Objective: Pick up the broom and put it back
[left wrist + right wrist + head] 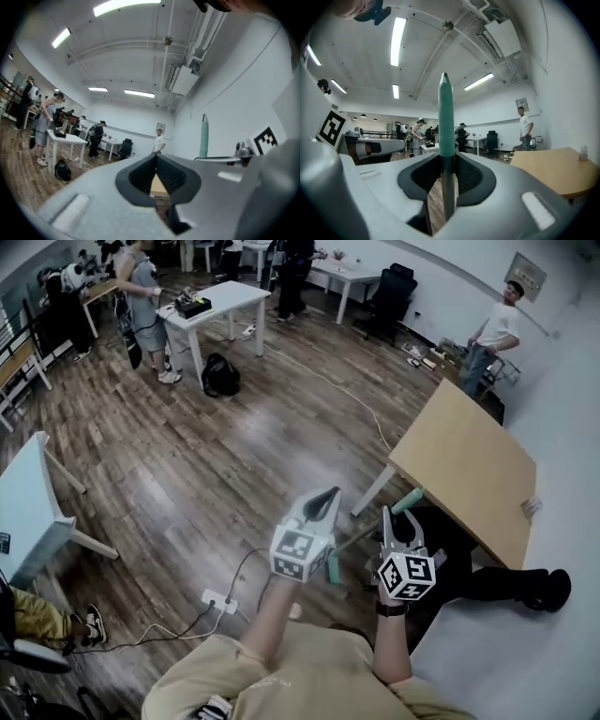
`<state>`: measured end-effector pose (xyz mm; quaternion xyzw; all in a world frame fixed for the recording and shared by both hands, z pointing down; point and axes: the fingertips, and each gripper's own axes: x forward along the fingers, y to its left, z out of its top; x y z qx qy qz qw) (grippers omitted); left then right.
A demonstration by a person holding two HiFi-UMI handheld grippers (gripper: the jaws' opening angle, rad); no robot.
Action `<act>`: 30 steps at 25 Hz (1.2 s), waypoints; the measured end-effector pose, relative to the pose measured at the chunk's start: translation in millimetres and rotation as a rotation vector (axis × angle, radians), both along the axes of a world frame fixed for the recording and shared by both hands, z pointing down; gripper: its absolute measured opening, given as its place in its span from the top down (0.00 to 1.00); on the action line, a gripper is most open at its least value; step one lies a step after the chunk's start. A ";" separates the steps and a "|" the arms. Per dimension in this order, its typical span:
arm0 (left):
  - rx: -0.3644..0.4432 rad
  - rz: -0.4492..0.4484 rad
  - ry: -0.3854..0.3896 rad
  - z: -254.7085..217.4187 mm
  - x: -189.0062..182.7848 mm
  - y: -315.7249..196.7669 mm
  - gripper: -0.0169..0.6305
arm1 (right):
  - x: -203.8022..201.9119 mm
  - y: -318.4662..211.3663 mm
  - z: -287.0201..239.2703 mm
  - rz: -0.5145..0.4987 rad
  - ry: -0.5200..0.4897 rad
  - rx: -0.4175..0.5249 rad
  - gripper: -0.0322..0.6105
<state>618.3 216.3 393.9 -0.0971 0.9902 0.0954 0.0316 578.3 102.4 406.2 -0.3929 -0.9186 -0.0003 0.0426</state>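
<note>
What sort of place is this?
Probably a shared office or lab workspace: wood-plank floor, white tables with people standing around them, a black office chair and a wooden table.

Nothing can be read here: no words, numbers or brand names. The framed sign [528, 275] on the white wall [572, 371] is too small to make out, and the square markers [407, 575] show only black-and-white patterns.

The floor [234, 456] is laid in glossy wood; the table [469, 465] on it is topped in matt wood; the broom [446, 117] is sleeved in smooth plastic.
</note>
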 end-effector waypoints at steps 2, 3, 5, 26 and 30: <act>0.011 -0.097 0.011 1.9 2.1 41.8 0.97 | -11.5 45.0 4.0 -0.088 0.009 0.009 0.80; 0.016 -0.142 0.012 -0.3 3.7 59.5 0.97 | -16.1 63.7 4.0 -0.126 0.012 0.013 0.80; 0.018 -0.215 0.013 -4.9 8.0 87.3 0.97 | -22.1 92.6 3.3 -0.181 0.019 0.021 0.80; -0.108 -0.388 0.059 -35.0 -281.5 174.6 0.97 | -281.6 229.5 -45.7 -0.542 0.015 -0.155 0.80; -0.111 -0.360 0.111 -17.7 -334.8 191.4 0.97 | -343.2 244.4 -28.1 -0.495 0.026 -0.109 0.79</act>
